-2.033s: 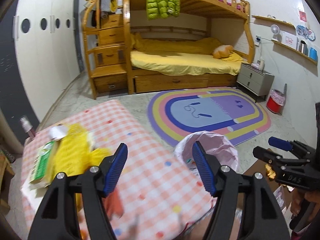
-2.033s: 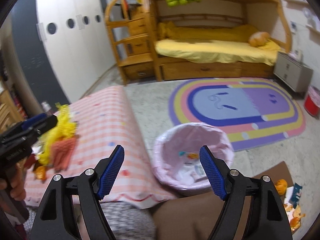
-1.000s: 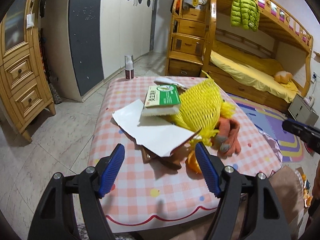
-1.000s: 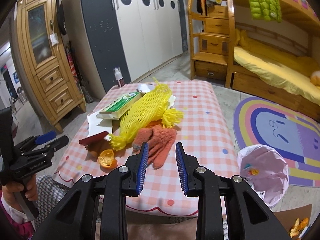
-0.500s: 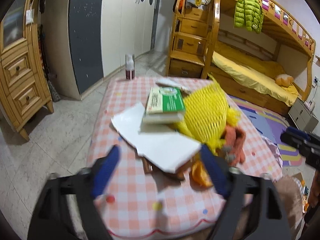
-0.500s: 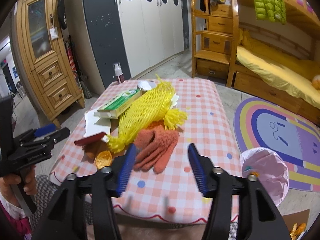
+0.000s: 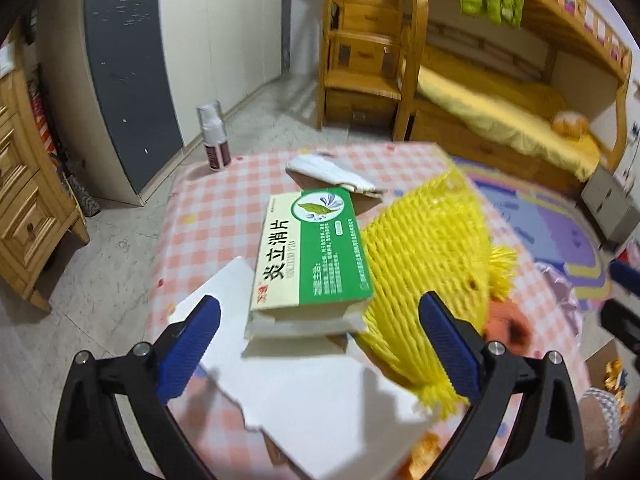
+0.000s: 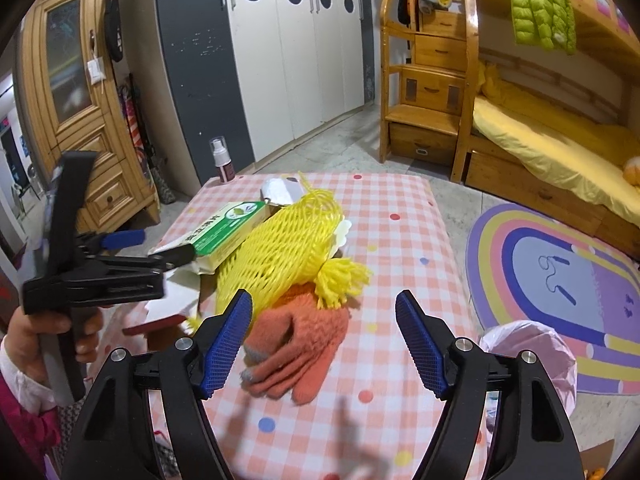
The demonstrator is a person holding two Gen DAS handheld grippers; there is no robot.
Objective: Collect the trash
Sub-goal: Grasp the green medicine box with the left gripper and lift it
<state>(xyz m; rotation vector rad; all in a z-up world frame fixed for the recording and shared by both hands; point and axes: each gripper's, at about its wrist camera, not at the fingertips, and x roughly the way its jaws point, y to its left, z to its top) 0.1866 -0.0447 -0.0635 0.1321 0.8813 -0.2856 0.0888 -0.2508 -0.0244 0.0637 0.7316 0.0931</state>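
On the pink checked table (image 8: 400, 240) lies a heap of trash. It holds a green and white box (image 7: 316, 256), a yellow foam net (image 7: 432, 264), a torn white card (image 7: 320, 396) and an orange glove (image 8: 300, 348). My left gripper (image 7: 318, 344) hovers just short of the box, its jaws opening wide on either side of the box's near end, pads clear of it. In the right wrist view the left gripper (image 8: 152, 248) is beside the box (image 8: 224, 228). My right gripper (image 8: 324, 340) hangs over the glove, jaws opening, with nothing pressed between them.
A spray bottle (image 8: 222, 160) stands at the table's far left corner, with a crumpled white wrapper (image 7: 328, 170) behind the box. A pink-lined bin (image 8: 532, 352) sits on the floor to the right of the table. A rug, a bunk bed and cupboards lie beyond.
Both grippers have spread their jaws wider. The left one has moved in close to the green box, and the right one has edged forward over the orange glove.
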